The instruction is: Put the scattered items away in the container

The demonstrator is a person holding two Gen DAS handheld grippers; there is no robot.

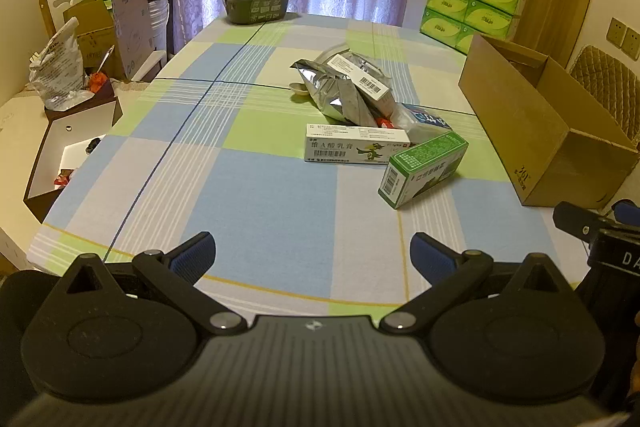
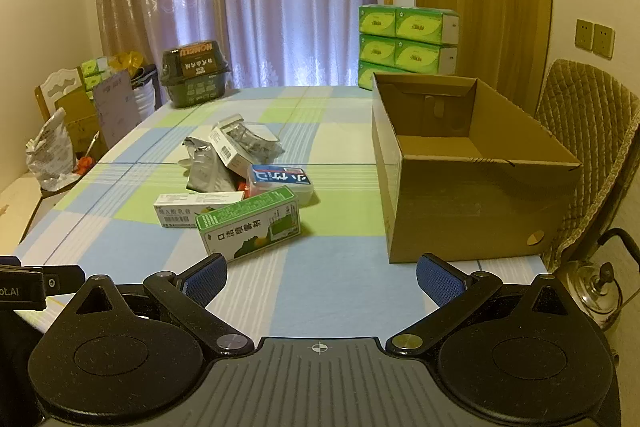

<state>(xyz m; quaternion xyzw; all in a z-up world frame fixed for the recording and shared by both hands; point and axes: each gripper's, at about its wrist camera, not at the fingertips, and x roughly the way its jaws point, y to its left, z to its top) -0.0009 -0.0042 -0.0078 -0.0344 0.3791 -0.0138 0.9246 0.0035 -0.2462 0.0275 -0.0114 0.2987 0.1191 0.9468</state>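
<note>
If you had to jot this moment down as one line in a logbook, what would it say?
left hand-held gripper: open, holding nothing | right hand-held gripper: open, holding nothing | cardboard box: no items inside | green carton: on table

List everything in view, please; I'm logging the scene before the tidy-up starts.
cardboard box: 1, brown, open and empty, table's right side
green carton: 1, green-white, nearest the tongs
white carton: 1, white, behind the green carton
plastic tub: 1, clear with blue label, in the pile
foil pouches: silver, number unclear, back of the pile
dark container: 1, black, far table edge
tissue packs: green stack, beyond the box
left tongs: open, empty
right tongs: open, empty
</note>
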